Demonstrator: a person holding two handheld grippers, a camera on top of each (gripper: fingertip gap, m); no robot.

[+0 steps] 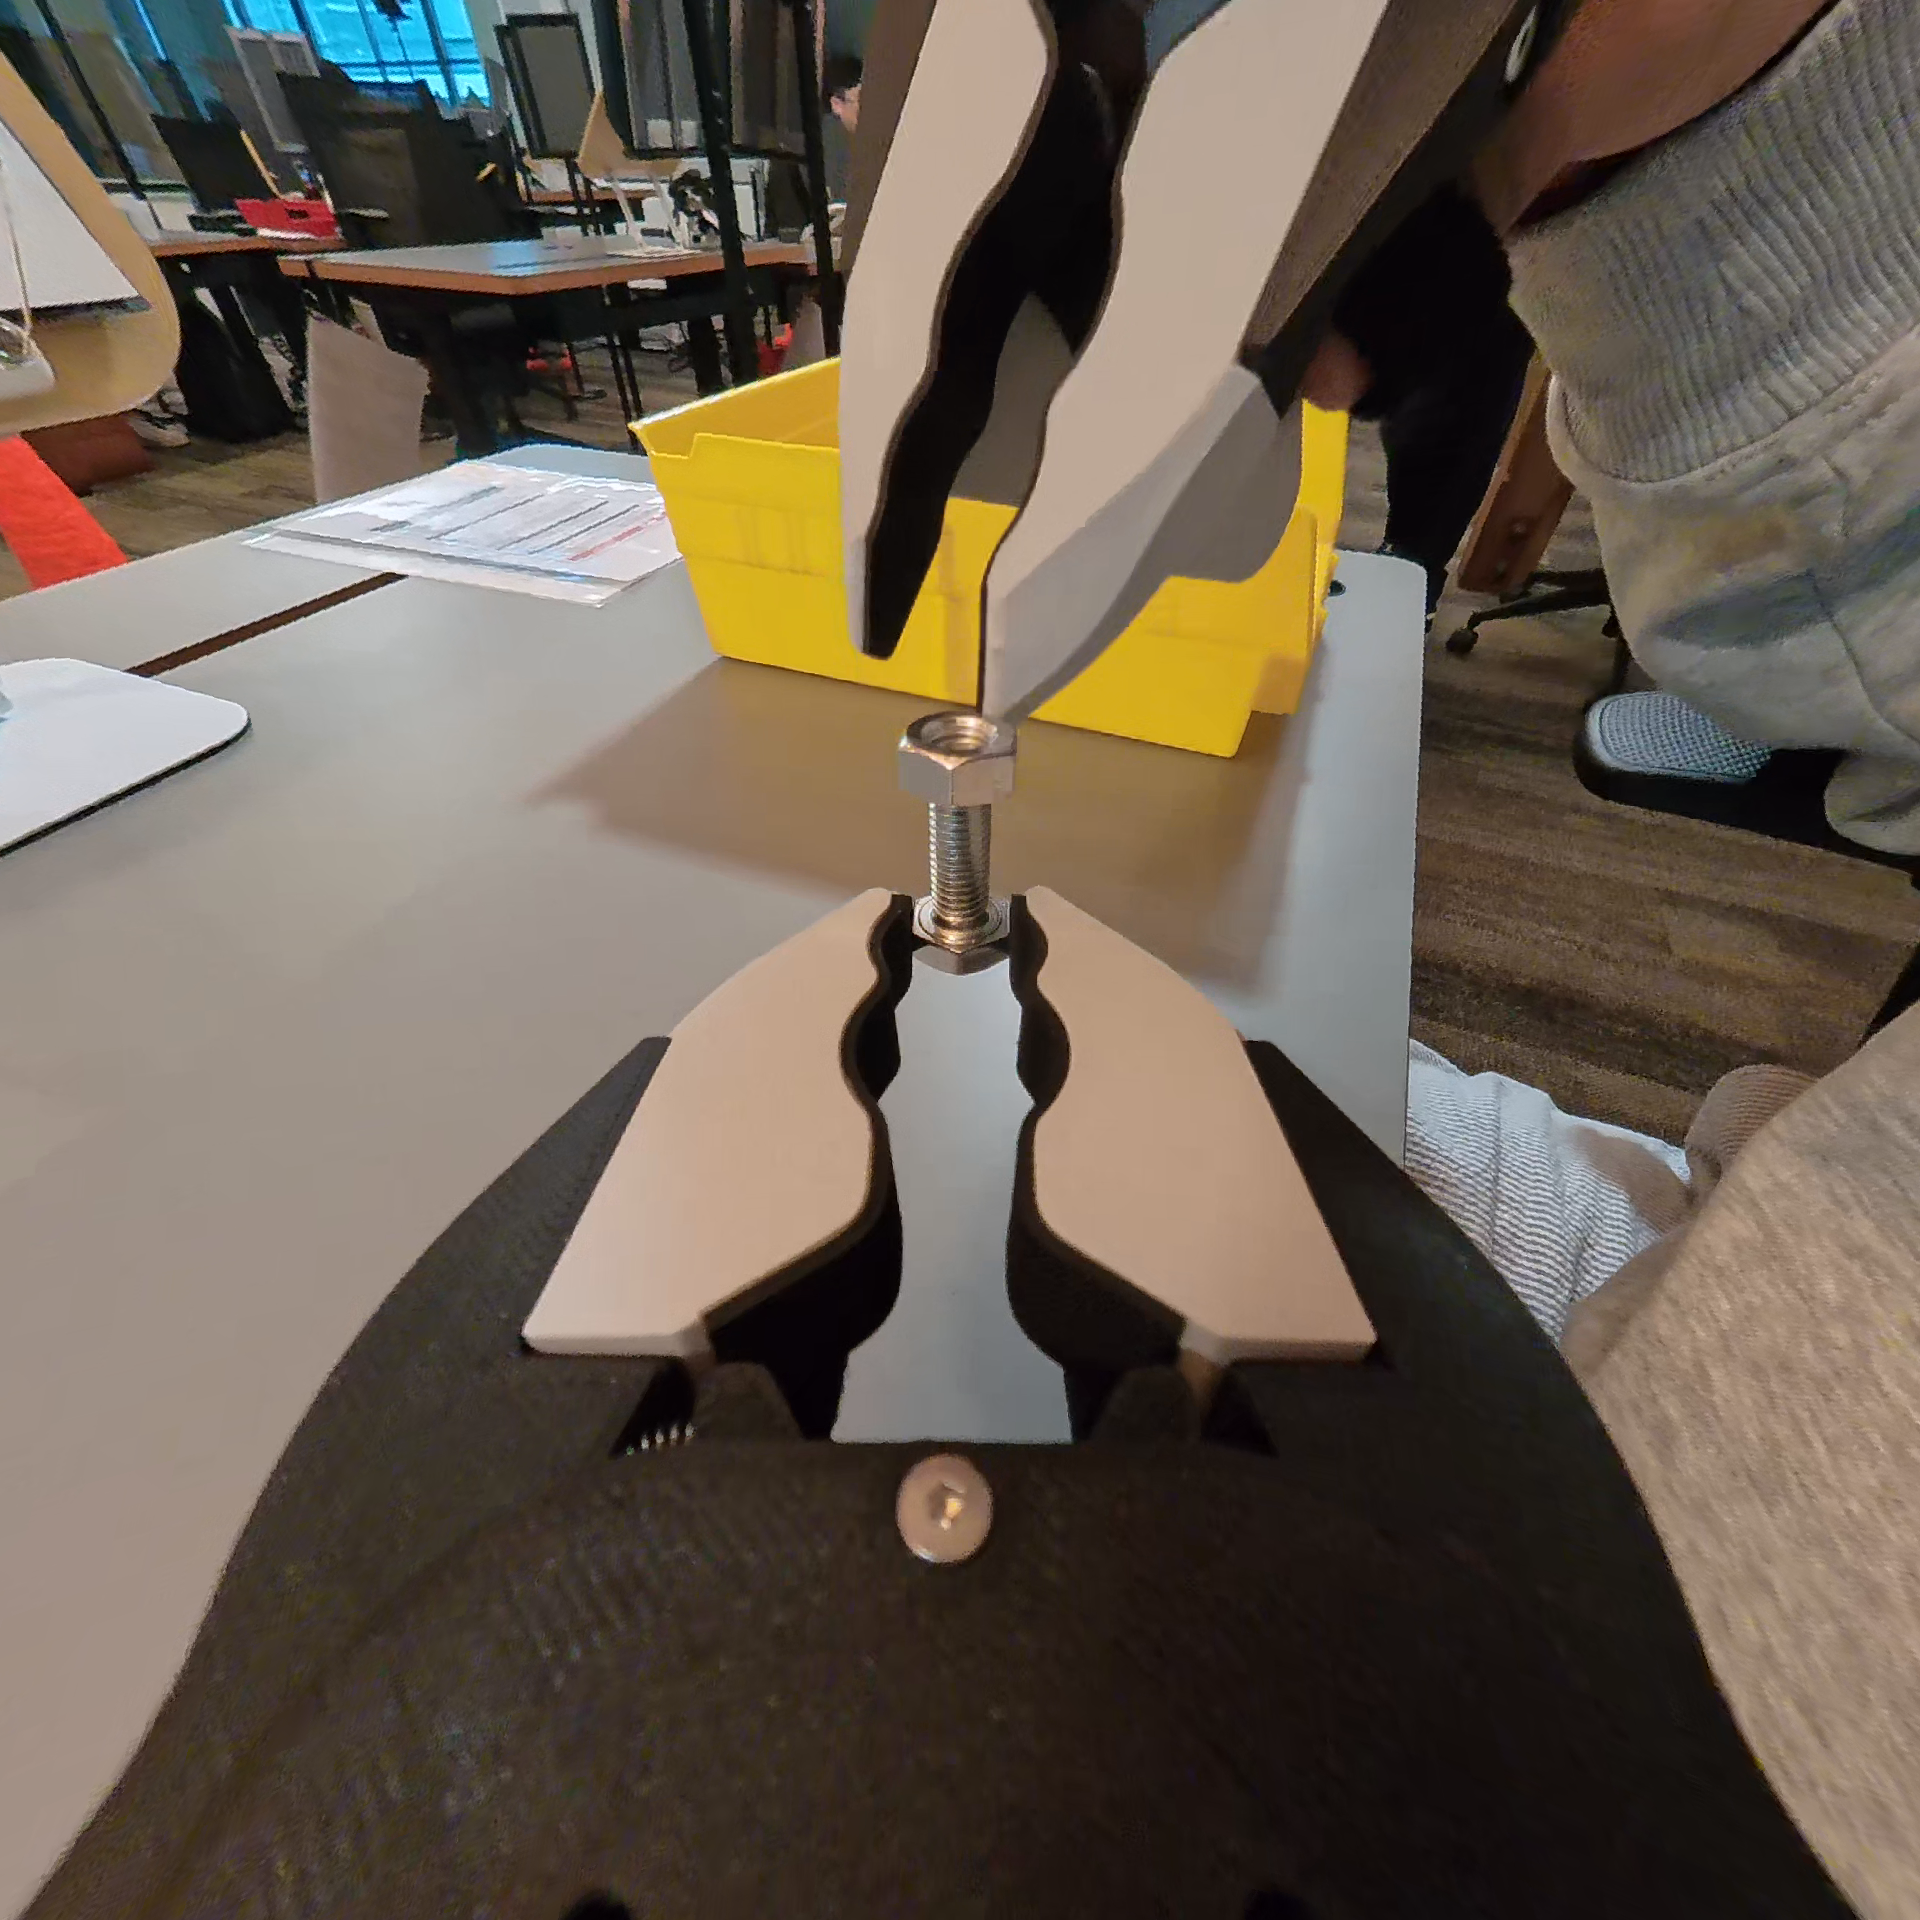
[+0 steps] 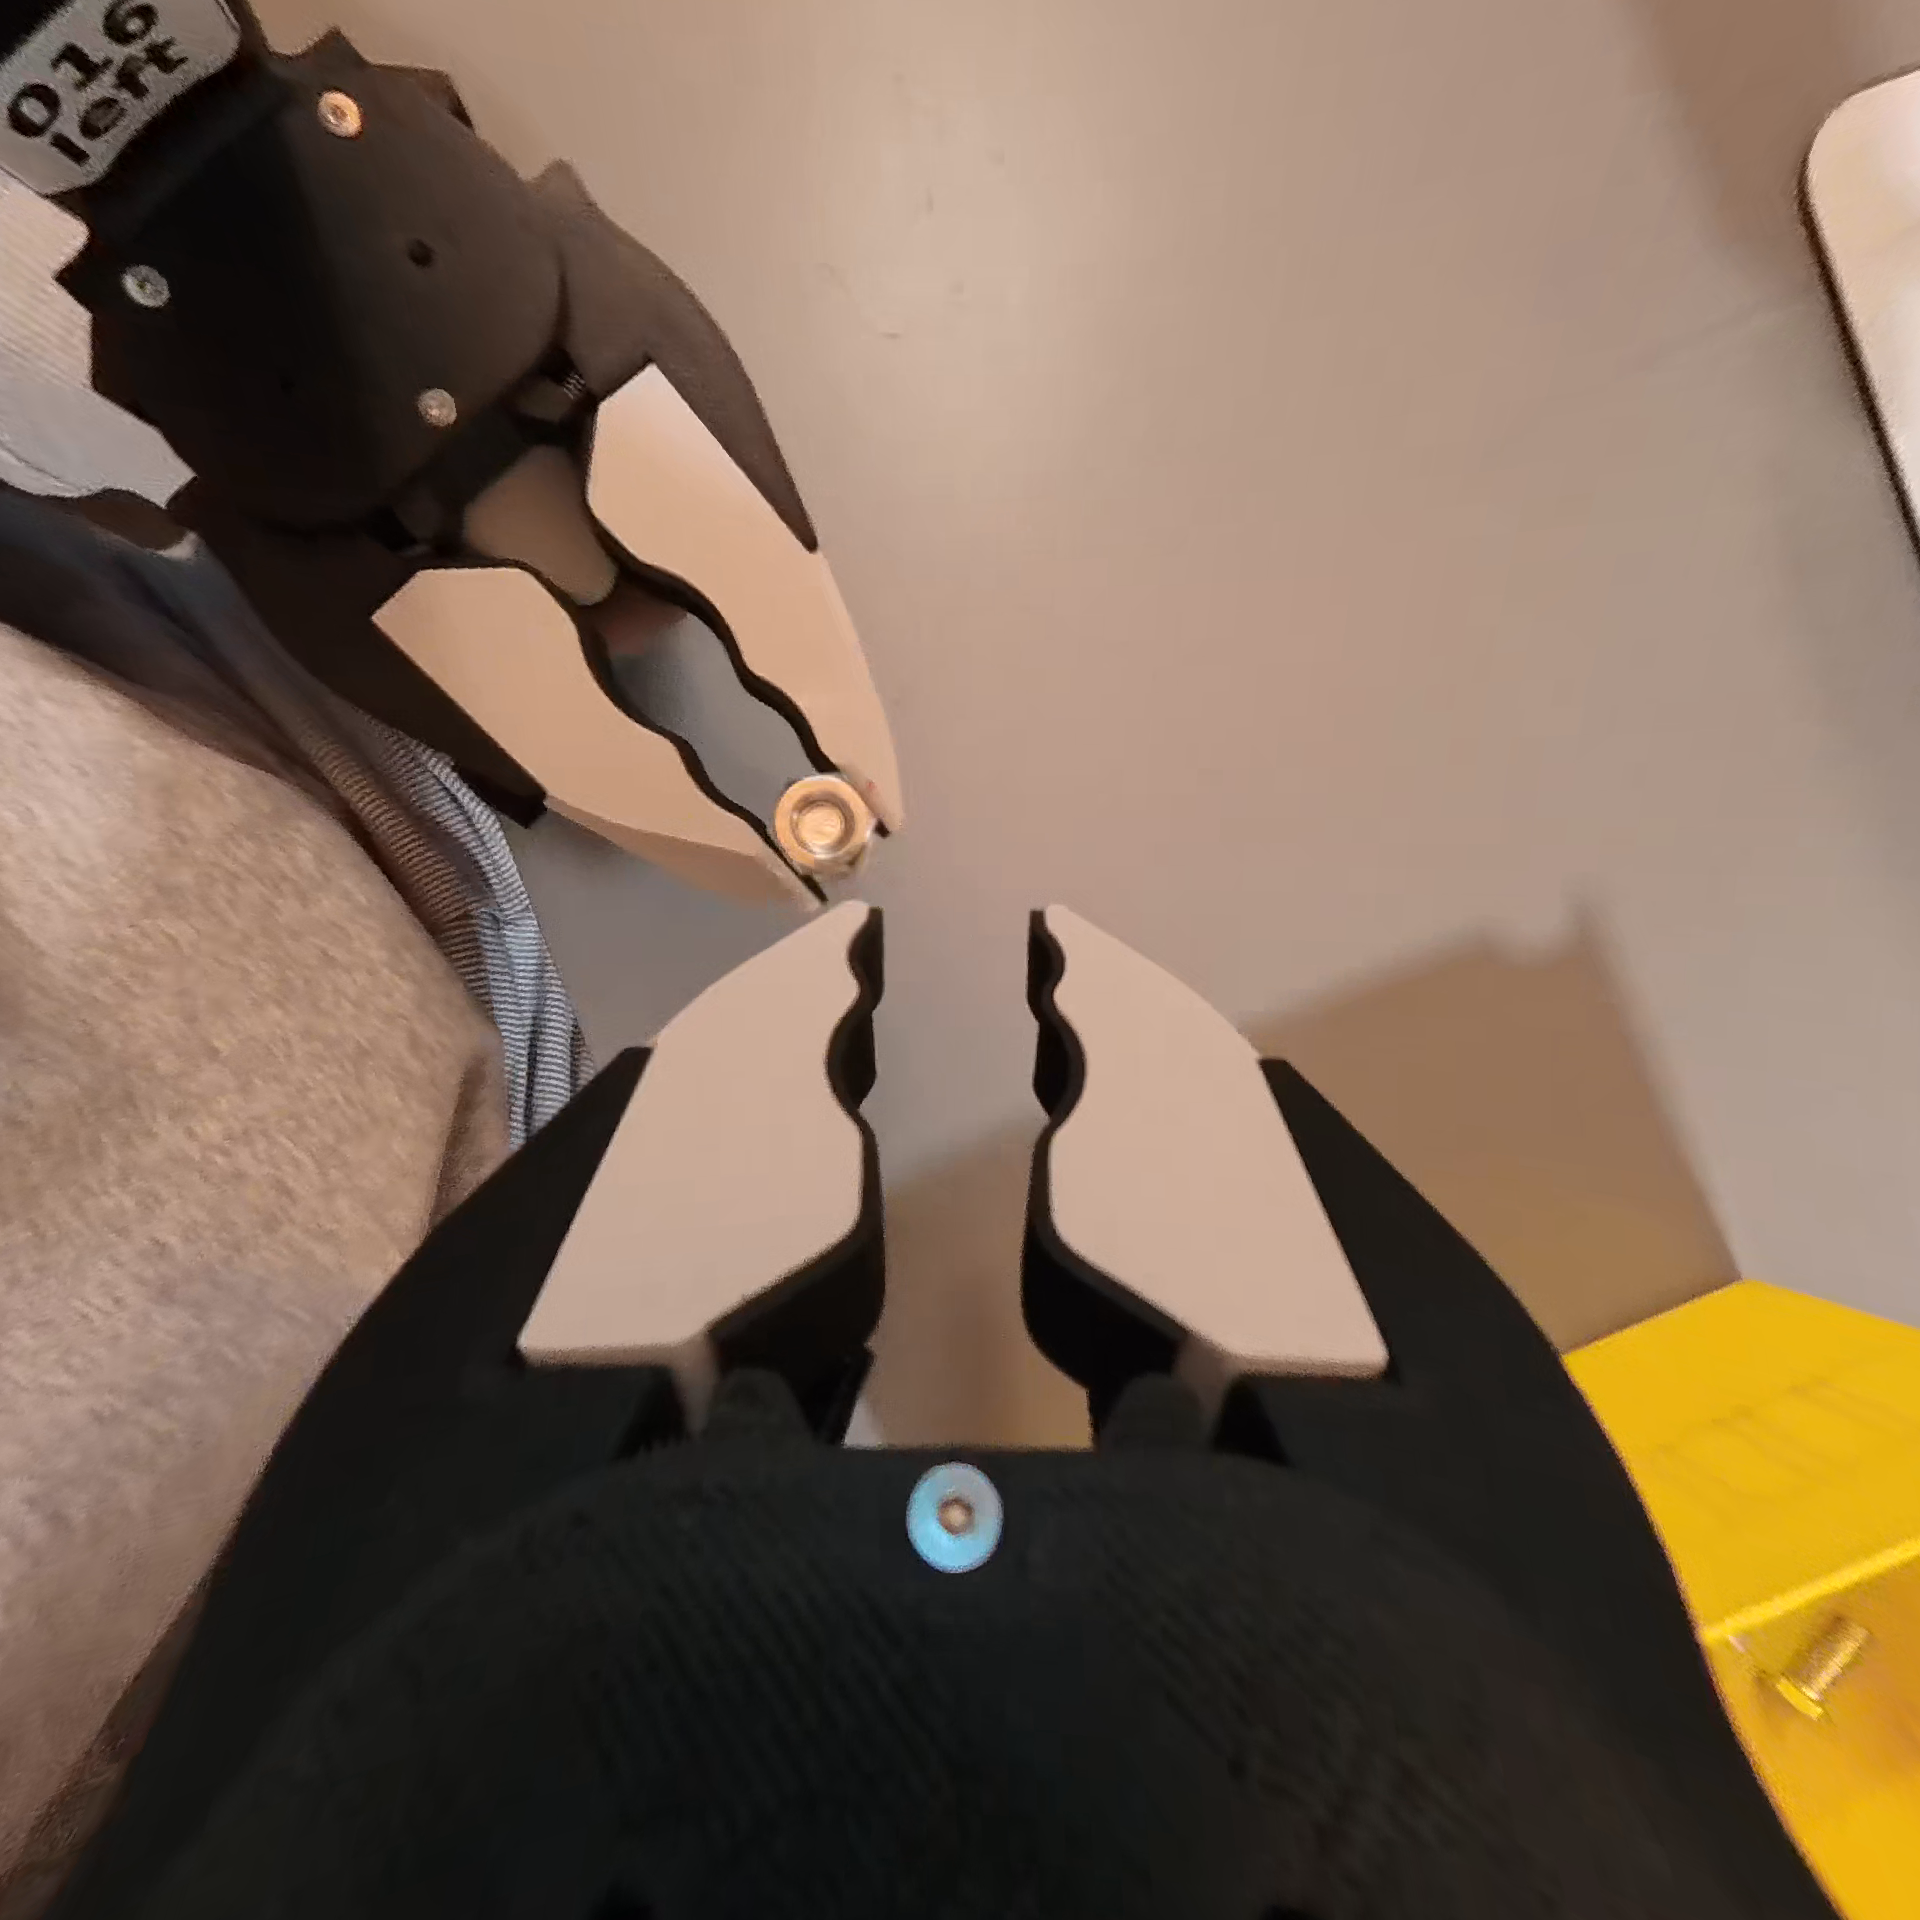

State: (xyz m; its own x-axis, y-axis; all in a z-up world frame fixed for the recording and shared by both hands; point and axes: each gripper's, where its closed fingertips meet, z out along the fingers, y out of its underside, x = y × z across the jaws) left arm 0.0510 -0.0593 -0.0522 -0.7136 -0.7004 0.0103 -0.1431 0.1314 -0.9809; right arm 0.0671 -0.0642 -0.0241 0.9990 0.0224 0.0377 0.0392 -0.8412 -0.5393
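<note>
Left tongs (image 1: 957,914) pinch the bolt (image 1: 958,868) upright by its head over the grey surface (image 1: 416,883); right tongs (image 1: 935,675), spread, hover just above its nut (image 1: 956,756), yellow bin (image 1: 1143,644) behind.

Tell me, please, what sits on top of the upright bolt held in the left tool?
A silver hex nut sits on the bolt tip, its hole empty near the rim. The open right tool hovers just above. How far the threads have engaged is hidden inside the nut.
</note>
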